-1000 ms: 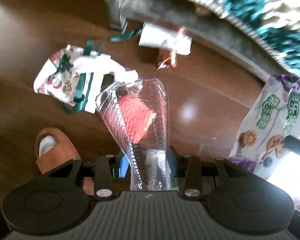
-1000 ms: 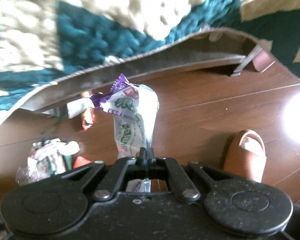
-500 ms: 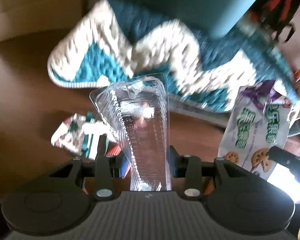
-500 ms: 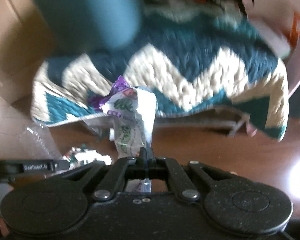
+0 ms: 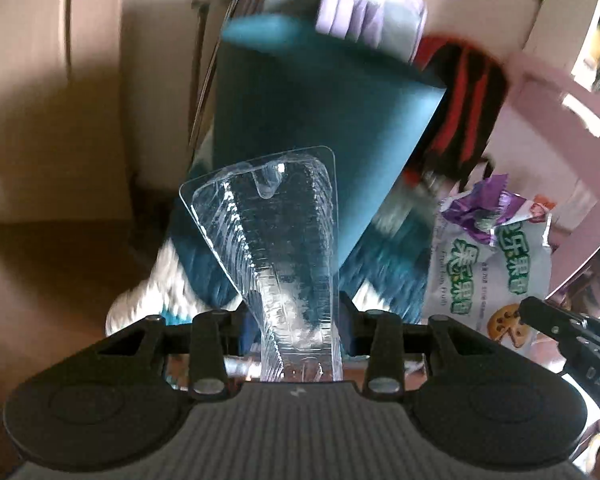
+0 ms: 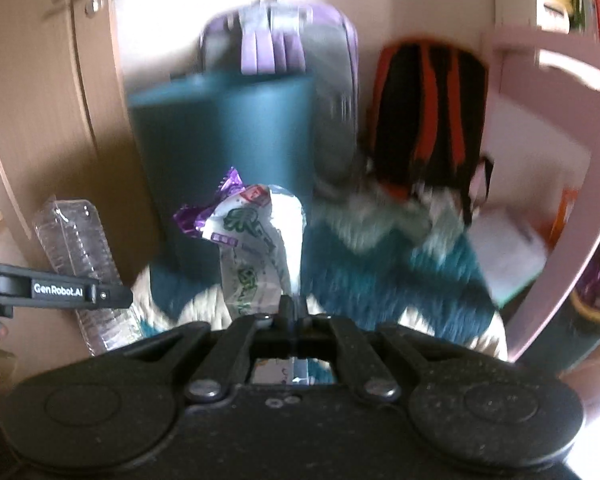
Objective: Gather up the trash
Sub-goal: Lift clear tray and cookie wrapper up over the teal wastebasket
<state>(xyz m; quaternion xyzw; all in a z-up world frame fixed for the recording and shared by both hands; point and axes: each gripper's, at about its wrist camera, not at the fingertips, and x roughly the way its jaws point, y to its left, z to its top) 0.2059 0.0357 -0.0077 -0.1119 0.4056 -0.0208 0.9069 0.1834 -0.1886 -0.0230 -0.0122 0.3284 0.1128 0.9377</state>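
Observation:
My left gripper (image 5: 296,320) is shut on a clear plastic blister tray (image 5: 276,240) that stands up between its fingers. My right gripper (image 6: 288,308) is shut on a white and purple cookie wrapper (image 6: 256,248). The wrapper also shows at the right of the left wrist view (image 5: 488,264), and the tray at the left of the right wrist view (image 6: 80,256). A tall teal bin (image 5: 324,120) stands straight ahead of both grippers, also in the right wrist view (image 6: 228,140). Both grippers are held up in the air in front of it.
A purple suitcase (image 6: 284,44) and a black and orange backpack (image 6: 428,120) stand behind the bin. A teal and white zigzag rug (image 6: 400,268) lies below. A wooden wardrobe door (image 6: 40,100) is at left, a pink shelf unit (image 6: 560,160) at right.
Both grippers have lifted from the floor and tilted up with their trash held. The view went from the brown floor and litter to the rug, then to the teal bin.

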